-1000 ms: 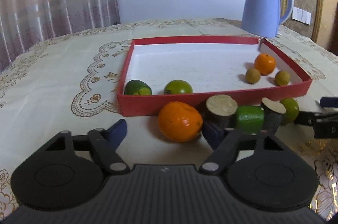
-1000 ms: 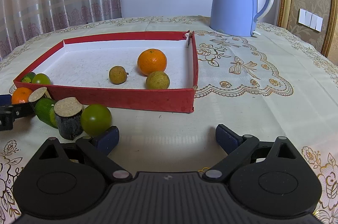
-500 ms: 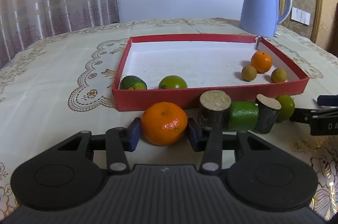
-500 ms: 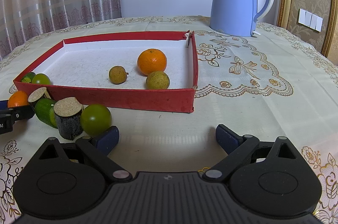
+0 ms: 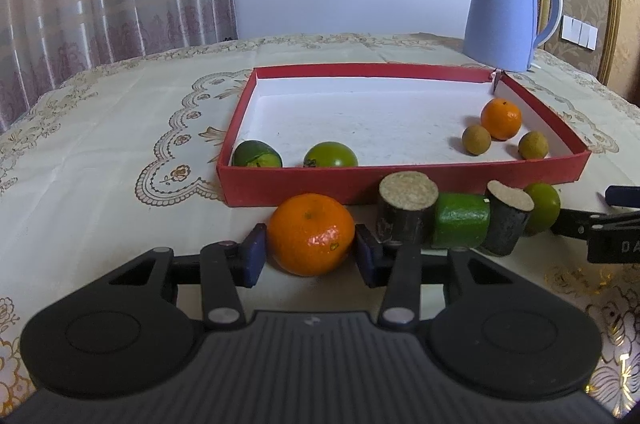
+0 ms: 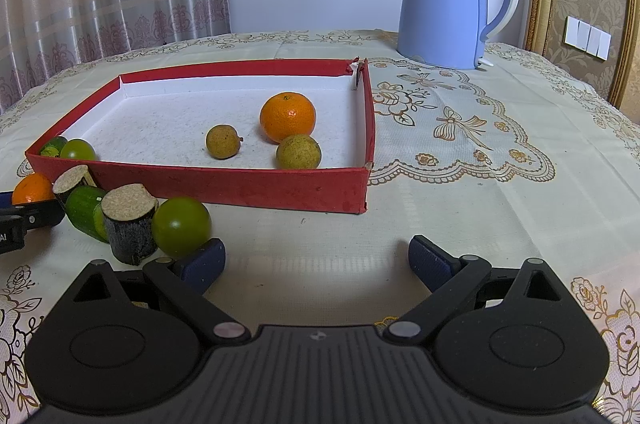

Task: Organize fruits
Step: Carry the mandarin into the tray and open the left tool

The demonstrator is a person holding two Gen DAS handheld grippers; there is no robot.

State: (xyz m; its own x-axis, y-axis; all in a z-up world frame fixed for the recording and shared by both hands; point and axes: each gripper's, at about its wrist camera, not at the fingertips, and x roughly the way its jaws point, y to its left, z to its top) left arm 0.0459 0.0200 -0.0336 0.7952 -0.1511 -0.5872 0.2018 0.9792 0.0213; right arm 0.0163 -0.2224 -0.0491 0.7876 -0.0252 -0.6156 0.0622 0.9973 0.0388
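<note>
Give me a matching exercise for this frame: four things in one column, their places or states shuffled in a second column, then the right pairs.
Things:
1. large orange
2. small orange
3. kettle
4. right gripper

Places or states:
A. on the tablecloth behind the red tray
B. open, nothing between its pads
C. inside the tray, by two small brownish fruits
D. in front of the tray, clamped by the left gripper

Pairs: 1-D, 2-C, 3-A, 4-B
</note>
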